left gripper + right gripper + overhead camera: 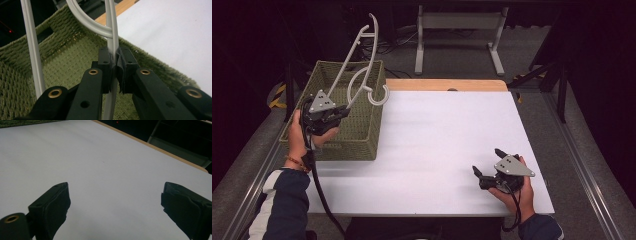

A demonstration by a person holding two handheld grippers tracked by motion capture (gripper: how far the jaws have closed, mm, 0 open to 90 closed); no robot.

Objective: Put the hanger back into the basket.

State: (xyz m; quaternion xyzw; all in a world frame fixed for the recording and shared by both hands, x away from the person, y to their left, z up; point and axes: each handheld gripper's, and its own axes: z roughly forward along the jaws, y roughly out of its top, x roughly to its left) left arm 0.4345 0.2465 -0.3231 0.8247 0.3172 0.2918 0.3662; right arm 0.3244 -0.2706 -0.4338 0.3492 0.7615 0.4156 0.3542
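A pale grey clothes hanger point(360, 60) is held up in the air over the green woven basket point(362, 135) at the table's left edge. My left gripper point(346, 111) is shut on one of its thin bars, and in the left gripper view the bar point(111, 27) runs up between the closed pads point(124, 65) above the basket's floor point(65, 67). The hanger's hook point(381, 96) hangs over the basket's right rim. My right gripper point(486, 161) rests low over the white tabletop at the front right, open, with nothing between its fingertips point(53, 205).
A white sheet point(437, 140) covers the table, with a strip of bare wood point(447, 85) at its far edge. A white metal frame point(459, 30) stands on the floor beyond the table. Dark stands flank the table on both sides.
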